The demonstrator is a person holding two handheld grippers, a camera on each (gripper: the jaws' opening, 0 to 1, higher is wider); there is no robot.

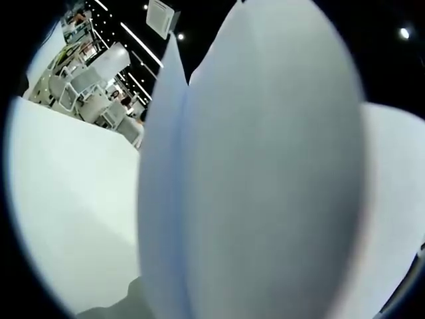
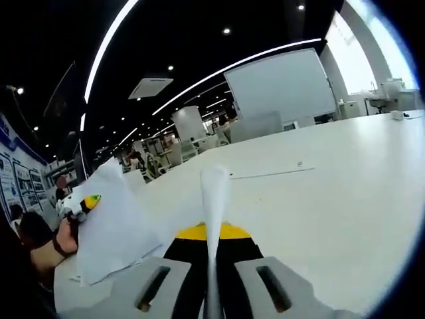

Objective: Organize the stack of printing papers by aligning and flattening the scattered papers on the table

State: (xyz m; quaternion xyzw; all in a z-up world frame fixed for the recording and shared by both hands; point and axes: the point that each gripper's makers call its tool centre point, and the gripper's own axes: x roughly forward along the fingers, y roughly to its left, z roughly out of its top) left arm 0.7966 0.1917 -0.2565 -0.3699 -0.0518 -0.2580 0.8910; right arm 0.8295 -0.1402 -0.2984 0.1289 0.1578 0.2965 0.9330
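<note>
**A:** Is any writing or label readable?

**B:** No. The papers [image 1: 265, 173] are blank white, and posters on a far wall in the right gripper view are too small to read. No containers are visible.

**A:** Where are the papers?

**B:** In the left gripper view, curved sheets stand very close to the lens, above the white table [image 1: 73, 199]. In the right gripper view, a sheet [image 2: 214, 219] stands edge-on between the right gripper [image 2: 212, 292] jaws, which are pinched narrow on it.

**A:** And the left gripper?

**B:** It [image 2: 85, 203] appears at the left of the right gripper view, yellow-tipped, held by a hand [image 2: 63, 239], touching more sheets [image 2: 113, 226]. I cannot tell its jaw state.
</note>
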